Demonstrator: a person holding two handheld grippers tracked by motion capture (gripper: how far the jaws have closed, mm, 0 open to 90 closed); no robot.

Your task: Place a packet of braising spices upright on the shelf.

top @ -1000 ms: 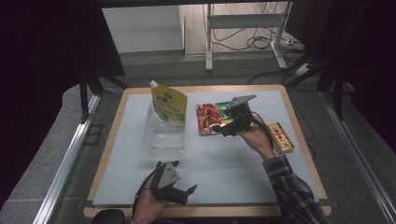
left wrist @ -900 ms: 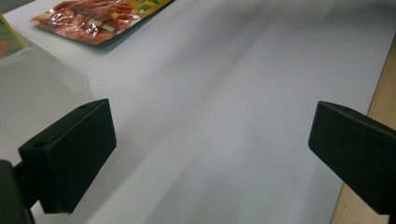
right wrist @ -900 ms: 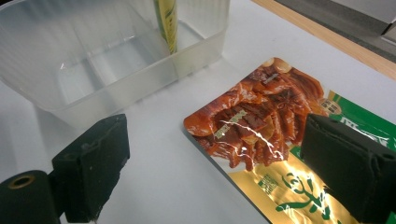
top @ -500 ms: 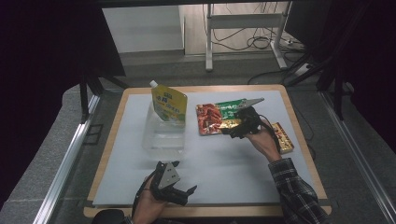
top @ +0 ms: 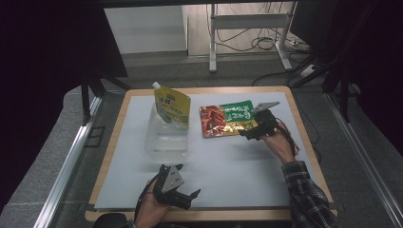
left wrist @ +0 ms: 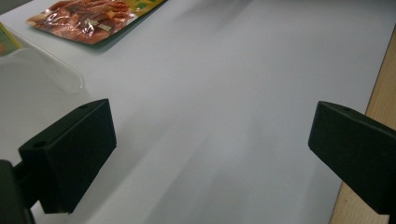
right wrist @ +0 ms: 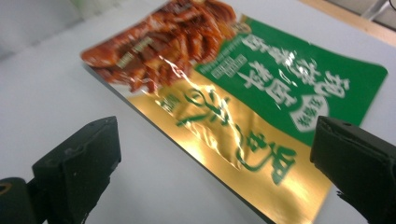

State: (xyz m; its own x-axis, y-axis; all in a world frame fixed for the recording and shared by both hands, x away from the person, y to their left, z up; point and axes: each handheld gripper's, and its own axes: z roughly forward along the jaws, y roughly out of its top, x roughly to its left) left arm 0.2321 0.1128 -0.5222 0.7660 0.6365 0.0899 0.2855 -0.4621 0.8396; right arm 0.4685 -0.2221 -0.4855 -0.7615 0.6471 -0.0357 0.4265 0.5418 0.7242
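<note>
R gripper [top: 248, 134] down at the near right corner of the snack pouch [top: 228, 118], jaws spread wide and just been opening further, nothing pinched. In the right gripper view [right wrist: 212, 154]: gold-foil end of the pouch [right wrist: 233, 102] lying in the gap between the two black pads, pads clear of it on both sides, no press on the foil. Pouch flat on the white mat [top: 223, 166], red food photo at one end, green panel w/ print at the other, gold strip along the near edge. Sits right of centre, far half of the mat. Grey three-cornered plate on top of the R gripper poking out over the pouch's right edge in the high view. Right hand [top: 280, 145] behind the gripper, plaid sleeve [top: 306, 199] trailing to the bottom edge.

L gripper [top: 183, 195] low at the near edge of the mat, held in the left hand [top: 152, 211], jaws wide apart, empty. Left gripper view [left wrist: 212, 140]: bare white mat between the pads, wooden table edge [left wrist: 380, 93] at the right, corner of the clear tub [left wrist: 32, 88] at the left, red end of the pouch [left wrist: 88, 18] far off at top left.

Clear tub [top: 166, 137] left of centre on the mat, yellow spout pouch [top: 172, 107] standing up in its far end, white cap at top left. Tub just left of the snack pouch, small gap between, not touching.
</note>
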